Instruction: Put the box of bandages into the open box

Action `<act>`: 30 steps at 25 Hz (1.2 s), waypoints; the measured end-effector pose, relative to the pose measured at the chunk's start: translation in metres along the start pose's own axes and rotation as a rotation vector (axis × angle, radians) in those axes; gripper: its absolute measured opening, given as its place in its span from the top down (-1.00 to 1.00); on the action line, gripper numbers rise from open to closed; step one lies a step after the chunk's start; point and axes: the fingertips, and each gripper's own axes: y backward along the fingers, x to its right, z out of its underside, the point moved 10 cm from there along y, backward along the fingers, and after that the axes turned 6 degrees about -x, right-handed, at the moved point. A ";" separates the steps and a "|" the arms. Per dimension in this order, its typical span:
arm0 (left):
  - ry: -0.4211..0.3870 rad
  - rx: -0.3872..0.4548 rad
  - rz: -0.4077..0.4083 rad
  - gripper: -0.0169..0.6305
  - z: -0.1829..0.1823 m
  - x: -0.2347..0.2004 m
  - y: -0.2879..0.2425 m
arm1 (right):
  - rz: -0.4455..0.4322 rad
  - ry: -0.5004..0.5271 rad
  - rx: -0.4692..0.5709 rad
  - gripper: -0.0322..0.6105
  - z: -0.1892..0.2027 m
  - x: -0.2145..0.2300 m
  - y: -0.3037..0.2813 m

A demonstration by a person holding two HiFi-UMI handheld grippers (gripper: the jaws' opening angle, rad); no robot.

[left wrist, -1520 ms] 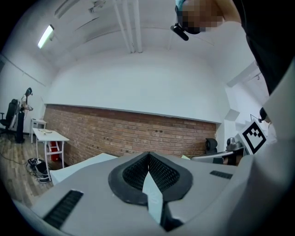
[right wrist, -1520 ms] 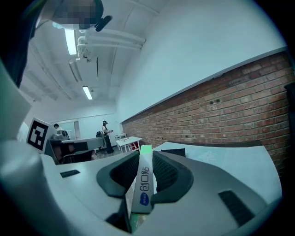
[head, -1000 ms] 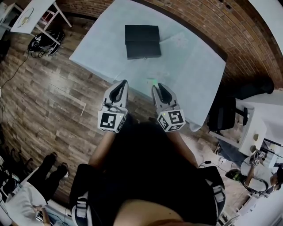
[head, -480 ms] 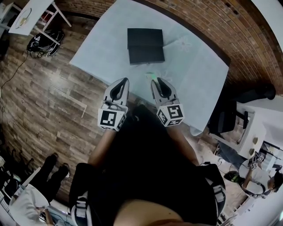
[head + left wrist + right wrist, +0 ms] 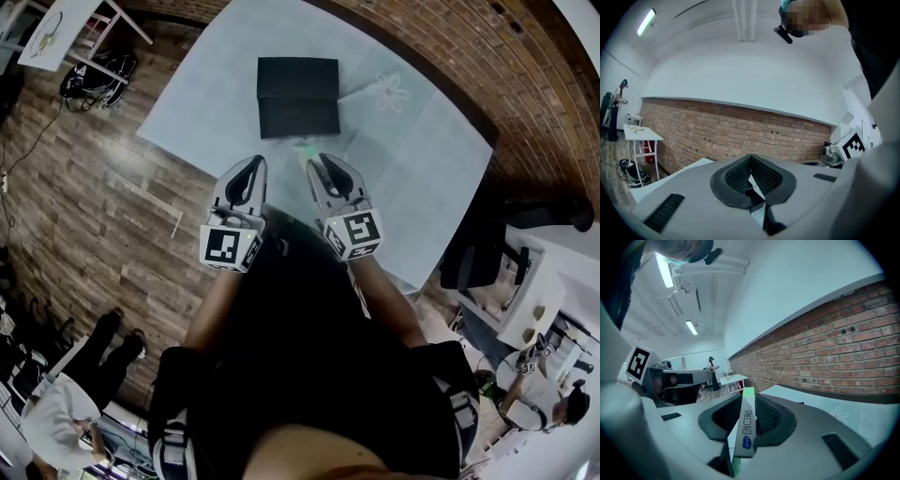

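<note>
Closest to us, we are holding two grippers side by side over the near edge of the table [image 5: 412, 178]. The left gripper [image 5: 246, 178] is sitting at 9 o'clock from the right gripper [image 5: 323, 173]. The left one's jaws are pressing together with nothing between them. The right one's jaws are pinching the box of bandages [image 5: 746, 427], a thin white box with a green end, and it is poking out past the tips toward 12 o'clock. So the bandages are up in the air near the table edge and are not in the open box yet. A bit farther out, at 12 o'clock from the grippers, the open box [image 5: 298, 97] is lying on the pale blue cloth. It is looking like two black halves, and we cannot tell which half is the lid. Past the table, the brick wall [image 5: 450, 56] is running along at 1 o'clock. We are thinking about what could go wrong. The bandage box is thin, so it could tip or slip in the jaws while we are reaching. If we are letting go too soon, it could land on the cloth or the rim. If we are going too low, we could bump the black box and push it away.
</note>
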 end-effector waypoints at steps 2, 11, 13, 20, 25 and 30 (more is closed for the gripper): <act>-0.006 -0.005 -0.019 0.84 -0.001 0.003 -0.010 | -0.015 0.012 0.003 0.58 0.000 0.011 -0.005; 0.002 -0.018 -0.039 0.84 0.000 -0.018 -0.027 | -0.038 0.040 -0.031 0.58 0.003 0.024 -0.032; 0.002 -0.016 -0.032 0.84 0.000 -0.031 -0.033 | -0.042 0.058 -0.037 0.58 0.005 0.025 -0.045; 0.012 -0.043 0.016 0.84 0.007 -0.061 -0.061 | -0.034 0.070 -0.097 0.58 0.023 0.039 -0.081; 0.018 -0.058 0.016 0.84 0.015 -0.070 -0.069 | -0.046 0.084 -0.135 0.58 0.039 0.046 -0.103; 0.021 -0.062 0.012 0.84 0.017 -0.082 -0.075 | -0.069 0.124 -0.155 0.58 0.046 0.050 -0.125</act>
